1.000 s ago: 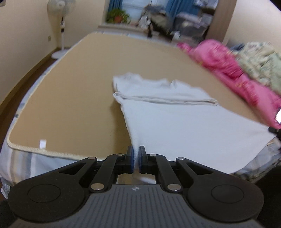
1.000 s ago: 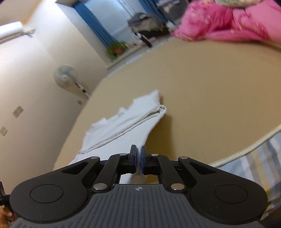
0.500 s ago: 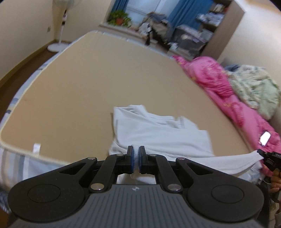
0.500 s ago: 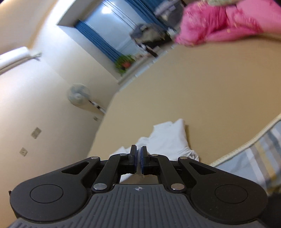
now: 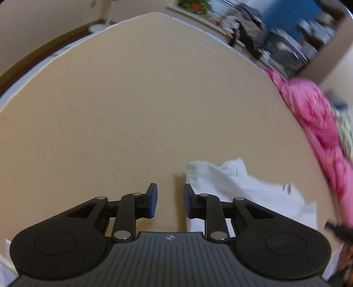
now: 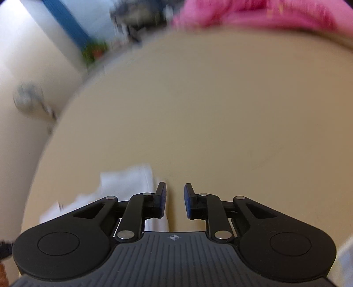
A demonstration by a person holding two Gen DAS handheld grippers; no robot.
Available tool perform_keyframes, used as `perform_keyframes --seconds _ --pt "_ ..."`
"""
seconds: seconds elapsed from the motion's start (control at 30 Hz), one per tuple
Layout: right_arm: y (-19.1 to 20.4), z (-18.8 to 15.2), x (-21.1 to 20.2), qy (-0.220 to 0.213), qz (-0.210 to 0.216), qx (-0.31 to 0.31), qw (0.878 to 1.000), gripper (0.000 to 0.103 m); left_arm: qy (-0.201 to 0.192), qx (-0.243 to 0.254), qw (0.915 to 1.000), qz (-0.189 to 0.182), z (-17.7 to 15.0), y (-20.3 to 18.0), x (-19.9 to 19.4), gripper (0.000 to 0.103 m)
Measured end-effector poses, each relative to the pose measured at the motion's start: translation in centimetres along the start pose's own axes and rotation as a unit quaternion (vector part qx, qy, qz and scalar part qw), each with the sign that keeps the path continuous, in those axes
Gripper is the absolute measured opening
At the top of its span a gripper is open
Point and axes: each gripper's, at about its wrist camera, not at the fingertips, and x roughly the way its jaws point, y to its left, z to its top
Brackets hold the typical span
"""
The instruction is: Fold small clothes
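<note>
A wide bed covered by a plain tan mat (image 5: pixel 136 92) fills the room's middle. Cream walls (image 5: pixel 44 19) meet a brown wooden floor strip (image 5: pixel 33 59) on the left, where the white round base of a standing fan (image 5: pixel 99 27) rests. Beyond the bed's far end hang blue curtains (image 6: pixel 66 24) beside a green potted plant (image 5: pixel 194 5) and dark, blurred clutter. A crumpled pink quilt (image 5: pixel 313 114) lies along the bed's right edge.
</note>
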Motion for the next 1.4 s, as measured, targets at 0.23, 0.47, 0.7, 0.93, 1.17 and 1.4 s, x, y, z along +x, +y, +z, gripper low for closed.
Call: perform_keyframes --seconds 0.23,0.47,0.7,0.93,1.17,1.4 --pt "2.3 -0.3 2.6 0.023 0.036 -0.073 0.996 0.037 0.015 0.054 0.9984 -0.012 -0.1 -2.3 2.3 0.048" --pt "4.1 0.7 5.3 0.017 0.045 -0.08 0.996 0.038 0.019 0.047 0.9987 -0.007 -0.3 -4.2 5.3 0.049" --pt "5.3 1.4 5.9 -0.024 0.045 -0.092 0.994 0.002 -0.007 0.054 0.9985 0.006 0.3 -4.9 5.4 0.004" --pt "6.0 2.4 2.9 -0.151 0.039 -0.072 0.985 0.001 -0.101 0.036 0.9942 0.002 1.3 -5.4 3.2 0.004" --pt "6.3 2.6 8.8 -0.072 -0.061 -0.066 0.993 0.001 -0.035 0.043 0.9968 0.057 1.2 -5.2 7.6 0.005" --pt "6.1 2.0 9.5 -0.039 -0.099 -0.031 0.994 0.019 -0.017 -0.001 0.9992 0.035 1.6 -3.1 6.4 0.021"
